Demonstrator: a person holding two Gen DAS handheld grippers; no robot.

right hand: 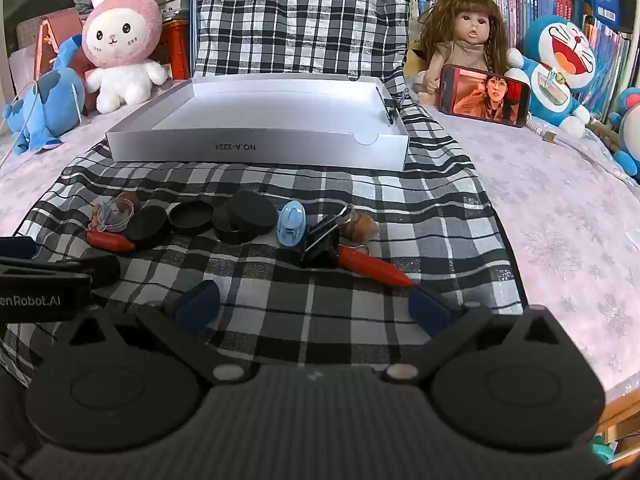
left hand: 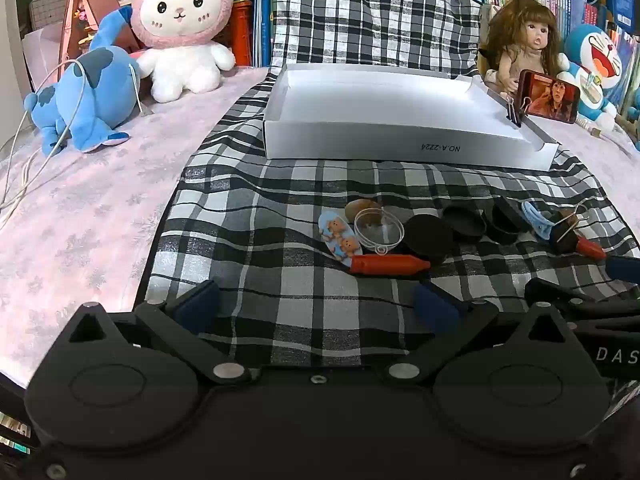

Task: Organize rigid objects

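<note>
A row of small objects lies on the checked cloth [left hand: 304, 320] in front of a shallow white box [left hand: 380, 100] [right hand: 256, 120]. From the left: a bear-printed oval tag [left hand: 340, 238], a clear round lid [left hand: 378, 226], a red crayon [left hand: 388, 264] [right hand: 110, 241], several black round lids [left hand: 430, 236] [right hand: 248, 216], a light blue clip [right hand: 292, 224], a black binder clip [right hand: 324, 240], a second red crayon [right hand: 374, 266] and a brown nut [right hand: 362, 226]. My left gripper [left hand: 316, 306] and my right gripper [right hand: 316, 306] are both open, nothing between their fingers, hovering just short of the row.
Plush toys line the back: a pink rabbit [left hand: 182, 24], a blue dinosaur [left hand: 86, 88], a blue cat [right hand: 560, 60]. A doll [right hand: 464, 36] sits behind a propped phone [right hand: 484, 96]. A white cable [left hand: 36, 152] trails at the left. Books fill the far right.
</note>
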